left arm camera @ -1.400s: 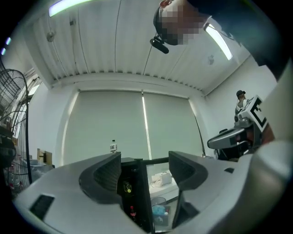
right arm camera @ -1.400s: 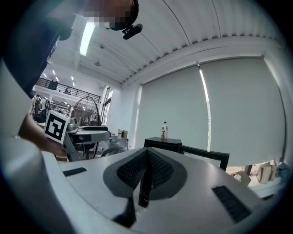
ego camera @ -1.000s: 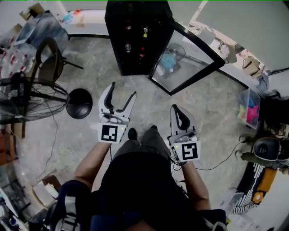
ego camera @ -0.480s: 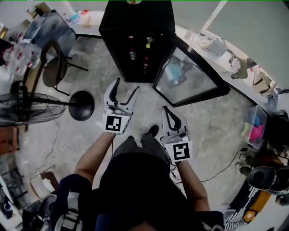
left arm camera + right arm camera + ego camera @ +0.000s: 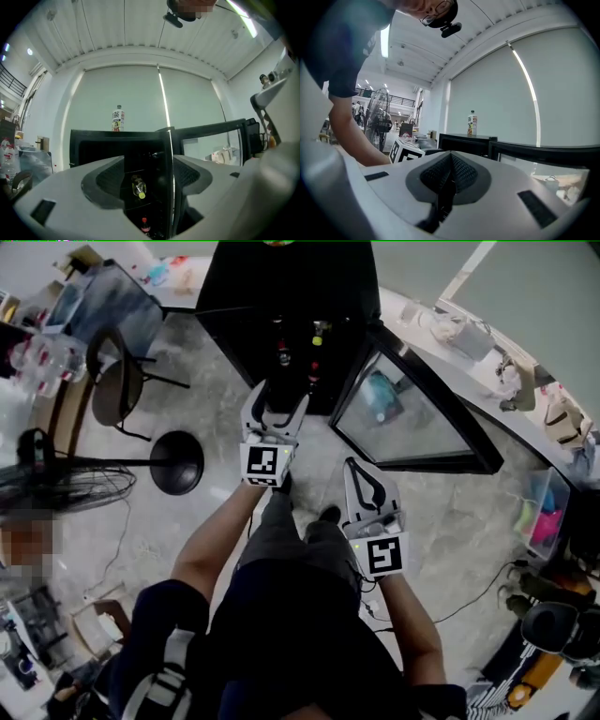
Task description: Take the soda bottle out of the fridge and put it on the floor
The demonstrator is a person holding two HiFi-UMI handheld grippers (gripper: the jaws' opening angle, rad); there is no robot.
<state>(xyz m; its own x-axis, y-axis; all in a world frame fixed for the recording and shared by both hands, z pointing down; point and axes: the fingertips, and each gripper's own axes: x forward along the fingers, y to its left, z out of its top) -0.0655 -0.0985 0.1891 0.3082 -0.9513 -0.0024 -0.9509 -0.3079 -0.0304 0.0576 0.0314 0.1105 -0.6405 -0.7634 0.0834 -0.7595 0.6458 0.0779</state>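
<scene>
Inside the open black fridge (image 5: 93,145), on a low shelf, stands a dark bottle with a red cap (image 5: 142,225), most likely the soda bottle, though only its top shows. On the shelf above it a pale bottle with a yellow cap (image 5: 138,187) lies with its cap towards the opening.

The left gripper (image 5: 279,399) is stretched forward on a nearly straight arm, its tips at the mouth of the fridge. Its jaws stand wide apart with nothing between them, and both bottles sit framed in the gap, deeper in the fridge. The right gripper (image 5: 356,471) hangs back from the fridge, near the person's knee and below the open glass door (image 5: 412,418), its jaws pressed together on nothing.

From the head view the fridge shelves are dark — only small spots of colour can be made out there. A labelled bottle (image 5: 118,118) stands on top of the fridge.
</scene>
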